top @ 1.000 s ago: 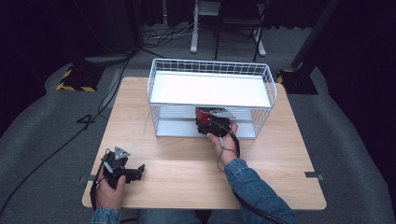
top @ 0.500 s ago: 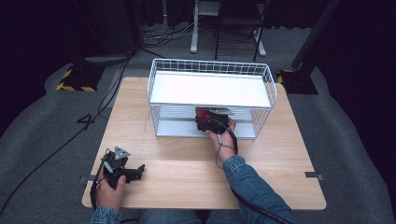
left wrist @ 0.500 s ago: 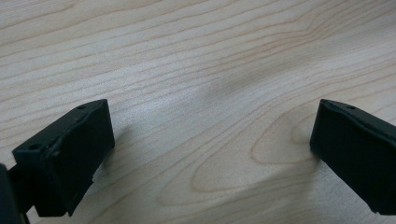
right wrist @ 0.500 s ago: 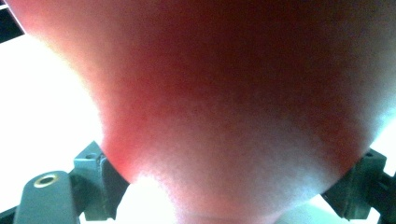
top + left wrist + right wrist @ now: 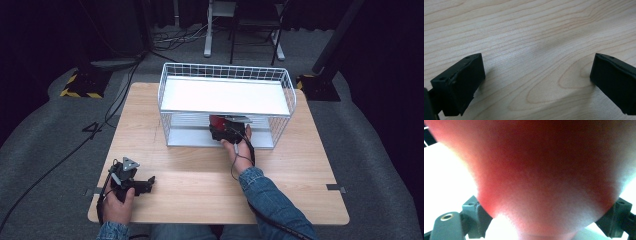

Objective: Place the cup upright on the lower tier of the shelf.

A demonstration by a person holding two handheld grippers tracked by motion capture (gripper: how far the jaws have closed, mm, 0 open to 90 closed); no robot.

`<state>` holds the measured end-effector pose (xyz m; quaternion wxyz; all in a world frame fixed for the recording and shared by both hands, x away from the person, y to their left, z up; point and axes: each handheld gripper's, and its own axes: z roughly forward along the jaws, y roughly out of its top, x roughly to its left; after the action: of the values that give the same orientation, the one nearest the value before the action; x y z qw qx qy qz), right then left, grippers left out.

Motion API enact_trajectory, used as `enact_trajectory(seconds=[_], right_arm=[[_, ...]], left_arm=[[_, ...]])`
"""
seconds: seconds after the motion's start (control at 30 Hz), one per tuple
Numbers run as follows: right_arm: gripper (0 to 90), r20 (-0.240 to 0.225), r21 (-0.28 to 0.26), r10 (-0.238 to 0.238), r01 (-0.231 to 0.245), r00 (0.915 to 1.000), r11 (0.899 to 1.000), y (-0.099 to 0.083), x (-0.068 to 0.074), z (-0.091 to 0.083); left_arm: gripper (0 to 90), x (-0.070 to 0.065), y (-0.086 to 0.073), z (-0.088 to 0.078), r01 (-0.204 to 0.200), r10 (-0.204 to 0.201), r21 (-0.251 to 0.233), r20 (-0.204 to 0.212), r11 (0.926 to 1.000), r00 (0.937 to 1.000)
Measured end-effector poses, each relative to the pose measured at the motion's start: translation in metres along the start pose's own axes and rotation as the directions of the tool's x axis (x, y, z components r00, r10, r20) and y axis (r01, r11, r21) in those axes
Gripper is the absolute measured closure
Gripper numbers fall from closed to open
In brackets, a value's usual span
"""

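The right claw (image 5: 220, 124) reached into the lower tier of the white wire rack (image 5: 226, 72), under the rack's white upper shelf (image 5: 225, 96), near the middle of the wooden counter (image 5: 200, 170). In the right gripper view a red, blurred object (image 5: 544, 175) sat between the two jaws, which pinched it at its narrow lower end; what it was could not be told. The left claw (image 5: 536, 82) rested near the counter's front left corner, well apart from the rack, its jaws spread wide over bare wood with nothing between them.
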<state>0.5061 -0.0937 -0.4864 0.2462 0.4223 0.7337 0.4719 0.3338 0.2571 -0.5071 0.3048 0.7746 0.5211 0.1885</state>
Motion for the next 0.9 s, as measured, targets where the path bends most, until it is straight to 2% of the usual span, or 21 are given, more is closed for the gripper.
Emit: enact_trajectory(seconds=[0.4,0.53,0.9], right_arm=[[15.8,-0.013,0.009,-0.042,0.042,0.9990,0.999,-0.007,-0.002,-0.005],[15.8,-0.019,0.010,-0.024,0.024,0.9995,1.000,-0.011,-0.003,-0.013],[15.8,-0.048,0.034,-0.019,0.021,0.9987,0.999,-0.014,-0.008,-0.041]], left_arm=[[0.1,0.000,0.000,0.000,0.000,0.000,0.000,0.001,1.0000,1.0000],[0.1,0.000,0.000,0.000,0.000,0.000,0.000,0.000,1.0000,1.0000],[0.1,0.000,0.000,0.000,0.000,0.000,-0.001,0.000,1.0000,1.0000]])
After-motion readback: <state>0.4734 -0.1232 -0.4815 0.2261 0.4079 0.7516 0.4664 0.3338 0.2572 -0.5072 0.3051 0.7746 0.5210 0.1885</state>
